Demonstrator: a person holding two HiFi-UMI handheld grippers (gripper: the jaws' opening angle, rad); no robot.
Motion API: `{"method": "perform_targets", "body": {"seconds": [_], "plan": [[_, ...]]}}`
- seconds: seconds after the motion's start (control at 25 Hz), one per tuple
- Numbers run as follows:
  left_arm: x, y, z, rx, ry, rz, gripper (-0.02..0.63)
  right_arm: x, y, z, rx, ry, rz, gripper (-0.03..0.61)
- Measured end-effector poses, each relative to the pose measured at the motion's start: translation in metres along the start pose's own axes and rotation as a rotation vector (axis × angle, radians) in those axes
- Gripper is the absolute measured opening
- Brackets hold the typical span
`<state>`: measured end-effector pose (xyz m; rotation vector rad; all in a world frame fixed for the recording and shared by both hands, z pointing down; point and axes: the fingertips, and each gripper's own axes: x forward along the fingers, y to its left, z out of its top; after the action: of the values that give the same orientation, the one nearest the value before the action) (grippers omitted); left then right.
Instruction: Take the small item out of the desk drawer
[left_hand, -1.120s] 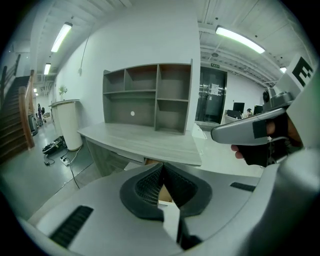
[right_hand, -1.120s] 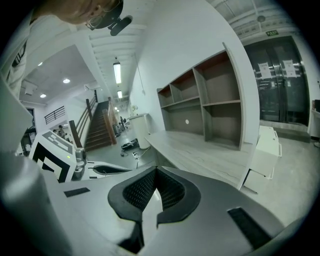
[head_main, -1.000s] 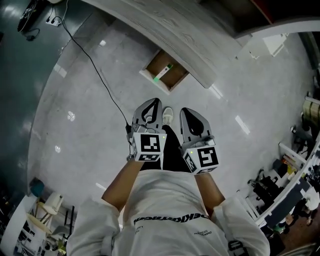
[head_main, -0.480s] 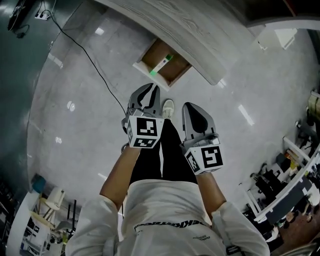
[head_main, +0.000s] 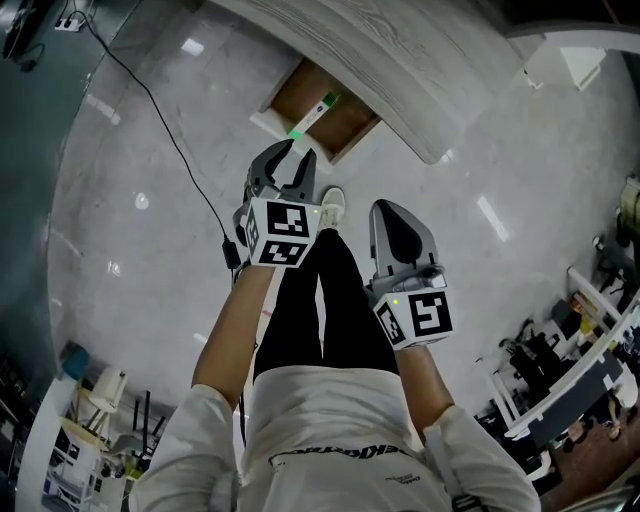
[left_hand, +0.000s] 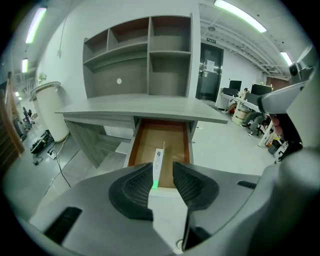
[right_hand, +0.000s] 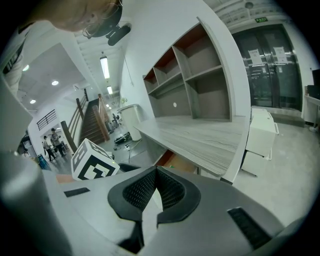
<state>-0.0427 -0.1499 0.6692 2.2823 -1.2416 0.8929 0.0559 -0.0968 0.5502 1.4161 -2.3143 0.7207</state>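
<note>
The desk drawer (head_main: 322, 112) stands pulled out below the grey desktop (head_main: 400, 50), its brown floor showing. In it lies a slim white item with a green end (head_main: 310, 114), lengthwise near the front wall. My left gripper (head_main: 288, 165) is in the air short of the drawer, jaws opening, nothing between them. In the left gripper view the item (left_hand: 158, 167) shows through the gap of that gripper (left_hand: 162, 176), far beyond the pads. My right gripper (head_main: 401, 232) hangs back on the right, shut and empty; its tips (right_hand: 156, 173) meet.
A shelf hutch (left_hand: 145, 55) stands on the desk. A black cable (head_main: 170, 130) runs over the grey floor at left. The person's legs and a white shoe (head_main: 332, 205) are under the grippers. A white cabinet (right_hand: 260, 135) stands beside the desk; office clutter at right.
My left gripper has moved forward toward the drawer and its jaws have parted. The right gripper keeps its place and stays shut.
</note>
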Motion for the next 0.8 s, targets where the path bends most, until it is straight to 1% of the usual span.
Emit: {"method": "perform_targets", "body": {"seconds": [0.2, 0.4, 0.56, 0.8], "plan": [[0.023, 0.008, -0.003, 0.009, 0.028, -0.003, 0.155, 0.004, -0.003, -0.009, 0.0, 0.013, 0.011, 0.032], [0.044, 0.013, -0.006, 0.049, 0.053, -0.016, 0.156, 0.009, -0.003, -0.017, 0.012, 0.025, 0.012, 0.032], [0.058, 0.012, -0.009, 0.065, 0.076, -0.021, 0.16, 0.01, -0.005, -0.024, 0.027, 0.037, 0.015, 0.032], [0.079, 0.01, -0.015, 0.109, 0.118, -0.028, 0.16, 0.011, -0.009, -0.028, 0.036, 0.044, 0.016, 0.032]]}}
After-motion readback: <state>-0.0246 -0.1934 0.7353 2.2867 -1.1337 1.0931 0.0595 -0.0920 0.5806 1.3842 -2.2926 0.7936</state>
